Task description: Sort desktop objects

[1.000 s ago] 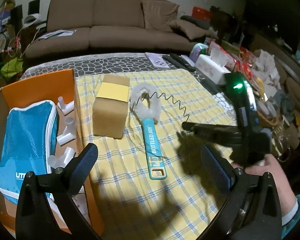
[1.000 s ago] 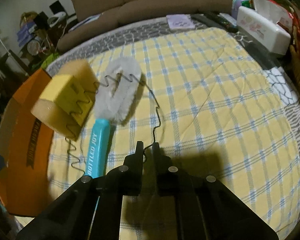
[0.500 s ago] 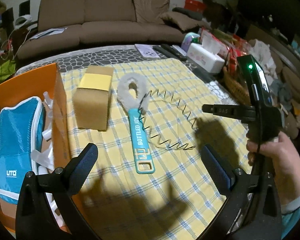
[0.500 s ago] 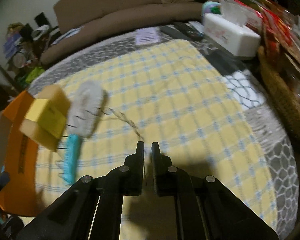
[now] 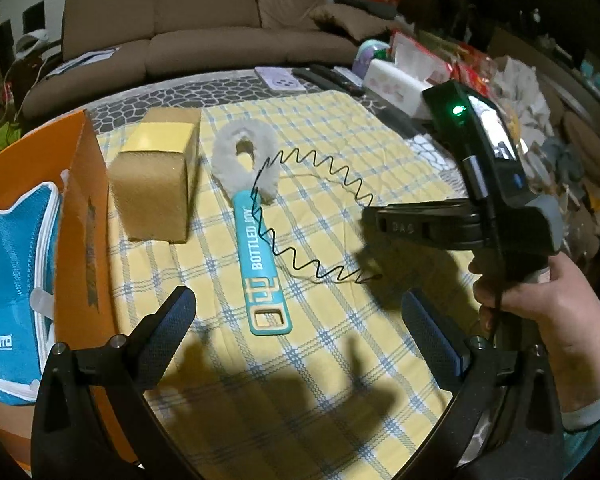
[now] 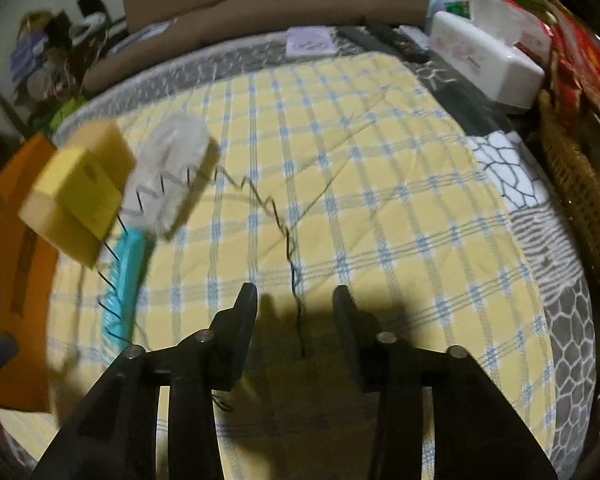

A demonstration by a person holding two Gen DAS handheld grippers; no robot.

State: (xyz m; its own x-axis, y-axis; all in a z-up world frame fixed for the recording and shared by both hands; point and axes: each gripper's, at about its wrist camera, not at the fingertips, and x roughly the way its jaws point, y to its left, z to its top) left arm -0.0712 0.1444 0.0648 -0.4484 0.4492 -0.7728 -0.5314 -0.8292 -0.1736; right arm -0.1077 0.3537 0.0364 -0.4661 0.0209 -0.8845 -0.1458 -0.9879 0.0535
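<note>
A black zigzag wire arcs over the yellow checked cloth; its end hangs free between the open jaws of my right gripper. A teal brush with a white fluffy head lies under the wire. A tan box with a yellow top stands beside it. My left gripper is open and empty near the front. An orange box at left holds a blue pouch.
A white tissue box, remotes and a purple card lie at the cloth's far edge. A wicker basket and clutter line the right side. A brown sofa stands behind.
My right gripper was shut on the wire's end and has opened; the wire end now hangs free between its jaws. The right gripper pulled back to the right.
</note>
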